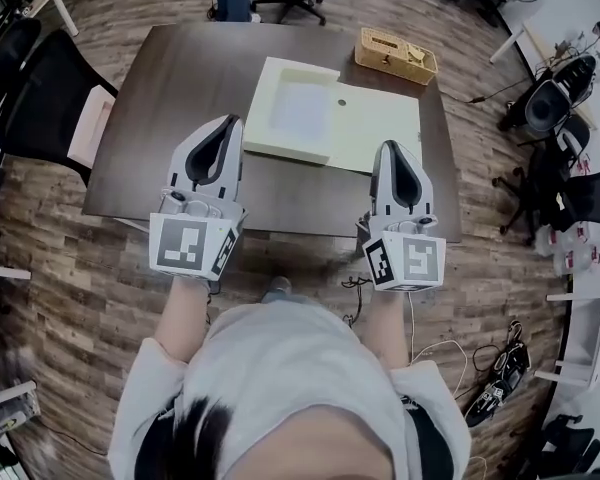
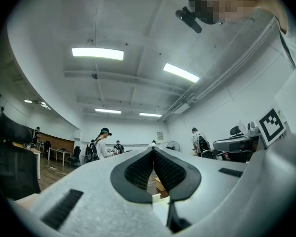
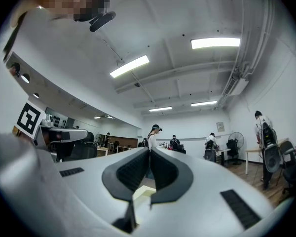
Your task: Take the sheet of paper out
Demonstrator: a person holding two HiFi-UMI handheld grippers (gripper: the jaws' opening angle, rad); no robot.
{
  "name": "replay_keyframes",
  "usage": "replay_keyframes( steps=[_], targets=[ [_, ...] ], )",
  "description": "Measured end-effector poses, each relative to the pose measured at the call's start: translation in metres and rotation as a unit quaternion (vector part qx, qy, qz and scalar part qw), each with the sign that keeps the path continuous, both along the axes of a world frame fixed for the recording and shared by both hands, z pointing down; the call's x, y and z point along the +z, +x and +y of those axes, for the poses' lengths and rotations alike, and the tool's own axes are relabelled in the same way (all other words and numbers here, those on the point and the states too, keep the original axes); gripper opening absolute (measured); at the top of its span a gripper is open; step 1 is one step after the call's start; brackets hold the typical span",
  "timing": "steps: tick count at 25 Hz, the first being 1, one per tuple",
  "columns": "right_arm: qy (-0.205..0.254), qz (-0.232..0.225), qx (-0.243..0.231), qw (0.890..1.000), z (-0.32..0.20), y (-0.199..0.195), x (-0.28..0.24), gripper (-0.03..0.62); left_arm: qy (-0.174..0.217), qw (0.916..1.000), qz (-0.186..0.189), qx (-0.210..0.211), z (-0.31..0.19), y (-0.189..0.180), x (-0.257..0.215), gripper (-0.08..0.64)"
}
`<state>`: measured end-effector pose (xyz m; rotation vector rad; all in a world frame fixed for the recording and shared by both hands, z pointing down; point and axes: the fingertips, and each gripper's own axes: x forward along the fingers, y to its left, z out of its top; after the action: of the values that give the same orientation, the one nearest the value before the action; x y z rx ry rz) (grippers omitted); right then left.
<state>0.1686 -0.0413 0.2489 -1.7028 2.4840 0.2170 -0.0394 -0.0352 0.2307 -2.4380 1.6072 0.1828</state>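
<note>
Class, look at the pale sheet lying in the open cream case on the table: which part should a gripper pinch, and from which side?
Probably the near edge of the sheet of paper, coming down from the person's side. It lies flat inside the cream case, whose raised rim would block a level approach, so one jaw would have to slip under that edge.
</note>
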Motion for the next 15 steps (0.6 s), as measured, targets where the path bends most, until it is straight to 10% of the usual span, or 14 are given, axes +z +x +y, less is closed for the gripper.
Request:
replay_keyframes(
  steps=[15],
  targets=[
    [-0.025,-0.013,-0.035,0.999,-0.069,-0.011,0.019,0.017,-0.021,0.9993,-0.007,-0.031,-0.050,-0.010,0.015,0.009]
  ],
)
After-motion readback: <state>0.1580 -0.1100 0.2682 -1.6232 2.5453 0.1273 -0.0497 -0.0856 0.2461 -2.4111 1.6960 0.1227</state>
